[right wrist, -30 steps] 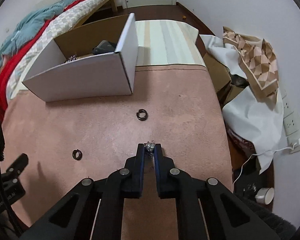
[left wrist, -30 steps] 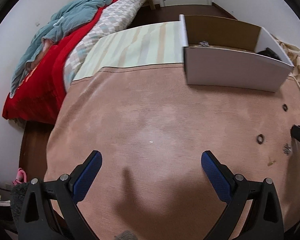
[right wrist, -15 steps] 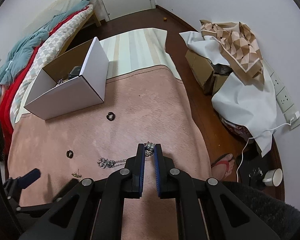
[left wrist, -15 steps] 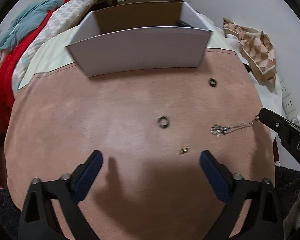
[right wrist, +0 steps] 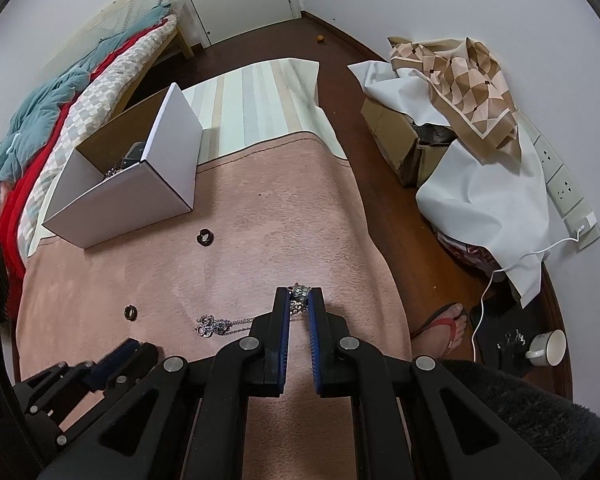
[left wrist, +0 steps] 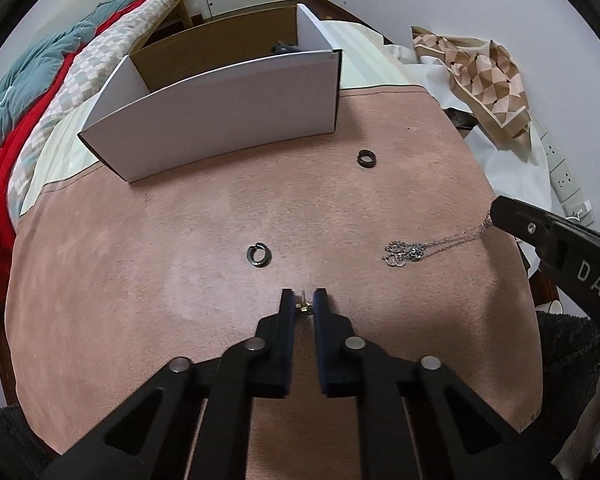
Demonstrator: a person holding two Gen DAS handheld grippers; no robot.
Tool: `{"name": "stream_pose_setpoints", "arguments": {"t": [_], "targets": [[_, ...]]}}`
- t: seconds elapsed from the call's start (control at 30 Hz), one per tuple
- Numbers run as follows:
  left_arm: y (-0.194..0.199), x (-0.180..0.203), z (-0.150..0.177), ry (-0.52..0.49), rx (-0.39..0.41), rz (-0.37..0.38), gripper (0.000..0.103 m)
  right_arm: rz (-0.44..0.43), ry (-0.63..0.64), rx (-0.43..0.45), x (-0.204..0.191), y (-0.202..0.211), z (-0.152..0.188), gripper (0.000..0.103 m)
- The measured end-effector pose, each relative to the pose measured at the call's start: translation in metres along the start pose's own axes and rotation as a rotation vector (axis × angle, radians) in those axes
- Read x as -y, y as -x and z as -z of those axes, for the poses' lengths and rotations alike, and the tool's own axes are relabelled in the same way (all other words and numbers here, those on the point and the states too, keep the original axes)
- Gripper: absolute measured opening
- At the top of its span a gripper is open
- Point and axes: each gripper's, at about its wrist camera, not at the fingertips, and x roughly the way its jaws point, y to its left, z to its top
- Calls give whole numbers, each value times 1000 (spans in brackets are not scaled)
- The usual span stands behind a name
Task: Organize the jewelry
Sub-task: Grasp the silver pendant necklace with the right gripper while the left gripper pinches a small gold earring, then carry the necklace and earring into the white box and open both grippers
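Observation:
My left gripper (left wrist: 303, 300) is shut on a small gold earring (left wrist: 305, 307) at the pink mat's surface. My right gripper (right wrist: 299, 298) is shut on a silver necklace (right wrist: 299, 294); its chain trails left to a pendant (right wrist: 212, 325) lying on the mat, which also shows in the left wrist view (left wrist: 405, 253). Two dark rings lie on the mat, one near (left wrist: 259, 255) and one farther right (left wrist: 367, 158). An open white cardboard box (left wrist: 220, 120) stands at the mat's far edge with jewelry and a dark object inside (right wrist: 120, 166).
The pink mat (left wrist: 180, 300) lies on a wooden floor, with a striped rug (right wrist: 256, 96) behind it. A bed with red and blue bedding (right wrist: 40, 120) is at left. Cloth-covered boxes (right wrist: 460, 120), a cable, a cup (right wrist: 548, 346) and a sandalled foot (right wrist: 444, 326) are at right.
My left gripper has closed from wide open onto the gold earring and moved forward over it. My right gripper has risen a little, holding the necklace.

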Motion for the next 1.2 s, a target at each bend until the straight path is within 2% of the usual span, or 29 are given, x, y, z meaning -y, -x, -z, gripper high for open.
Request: {"name": "stream_pose_setpoints", "arguments": {"t": [0.2,0.47,0.63,0.9,1.03,1.2], "targets": [[7,-4,2,4,12,23,6,-19,3,16,-4,9,-3,10],[45,-21,-9,28,69,61,6,-98,50,52,-28,47,-18,10],[79,-48,-31,67,108,107,6,-171,85,91,-51,80,-42,9],[123,-93,-89,82,209,117,6,-270,138,191,-98,130,-107,9],[123,-124,-124,124,207,144,6,-287,178,195,-124,126,-143,9],[99,-149,-150,148,159,142,6,-268,204,129,-147,83,-173,9]]}}
